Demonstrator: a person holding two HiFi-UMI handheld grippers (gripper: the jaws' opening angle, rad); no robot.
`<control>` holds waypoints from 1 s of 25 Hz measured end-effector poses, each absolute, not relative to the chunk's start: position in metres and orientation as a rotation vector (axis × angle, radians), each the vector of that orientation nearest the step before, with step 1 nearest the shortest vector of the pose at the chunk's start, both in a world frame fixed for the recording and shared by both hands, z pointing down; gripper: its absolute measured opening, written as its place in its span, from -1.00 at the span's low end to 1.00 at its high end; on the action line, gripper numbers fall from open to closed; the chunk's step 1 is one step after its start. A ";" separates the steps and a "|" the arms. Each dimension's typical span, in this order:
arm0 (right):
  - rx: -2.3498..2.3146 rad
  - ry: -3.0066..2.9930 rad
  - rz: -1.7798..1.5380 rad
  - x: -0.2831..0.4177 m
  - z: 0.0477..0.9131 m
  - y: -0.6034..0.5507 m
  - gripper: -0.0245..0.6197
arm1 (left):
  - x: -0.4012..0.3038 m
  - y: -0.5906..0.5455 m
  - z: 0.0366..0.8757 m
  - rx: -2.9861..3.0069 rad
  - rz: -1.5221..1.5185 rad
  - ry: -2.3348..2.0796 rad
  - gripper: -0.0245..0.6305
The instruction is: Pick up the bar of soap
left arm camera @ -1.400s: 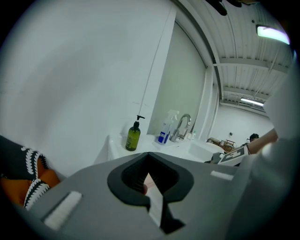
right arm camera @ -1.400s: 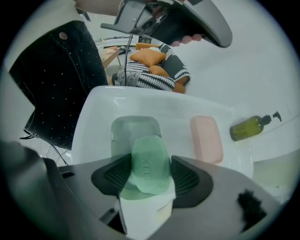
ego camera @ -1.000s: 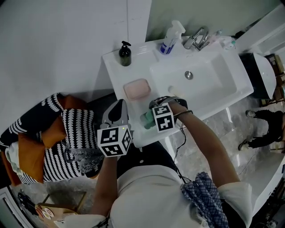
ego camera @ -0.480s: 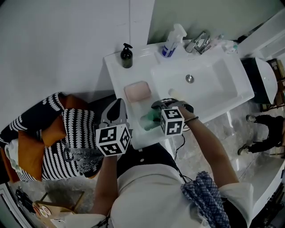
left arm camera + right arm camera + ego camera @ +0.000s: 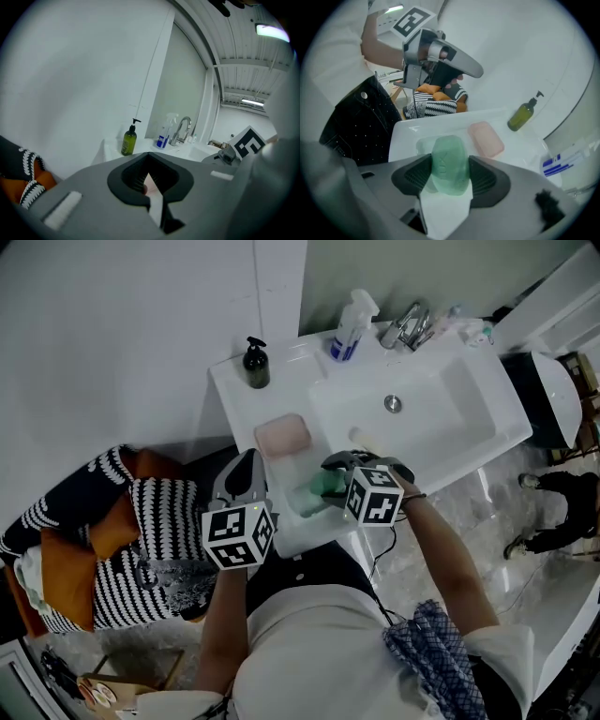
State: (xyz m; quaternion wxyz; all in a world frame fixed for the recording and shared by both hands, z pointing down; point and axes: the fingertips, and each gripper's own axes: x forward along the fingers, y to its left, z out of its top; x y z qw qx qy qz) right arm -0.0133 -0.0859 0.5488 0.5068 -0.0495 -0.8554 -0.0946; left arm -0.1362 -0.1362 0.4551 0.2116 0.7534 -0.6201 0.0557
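Observation:
The green bar of soap (image 5: 449, 164) stands on edge between the ribbed pads of my right gripper (image 5: 449, 177), which is shut on it. In the head view that gripper (image 5: 330, 482) hangs over the front of the white counter (image 5: 234, 395), the green soap (image 5: 324, 486) at its tips. A pale green soap dish (image 5: 423, 143) lies just behind the bar. My left gripper (image 5: 246, 468) hovers at the counter's front left edge, jaws together with nothing held. In the left gripper view its jaws (image 5: 152, 185) meet.
A pink soap (image 5: 283, 438) lies on the counter beyond the grippers. A dark pump bottle (image 5: 255, 365), a spray bottle (image 5: 349, 326) and the tap (image 5: 409, 324) stand along the back. The basin (image 5: 441, 418) is on the right. A striped bundle (image 5: 141, 540) lies below left.
My right gripper has shifted a little to the right with the green soap in its jaws. The left gripper has hardly moved.

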 end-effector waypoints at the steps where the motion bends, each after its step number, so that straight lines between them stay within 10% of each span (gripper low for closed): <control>1: -0.090 -2.077 -0.209 -0.011 0.546 -0.089 -0.13 | -0.133 -0.138 0.454 2.105 0.157 -1.711 -0.90; 25: 0.232 -2.129 -0.002 0.069 0.529 -0.133 -0.13 | -0.075 -0.164 0.455 2.223 0.208 -1.569 -0.90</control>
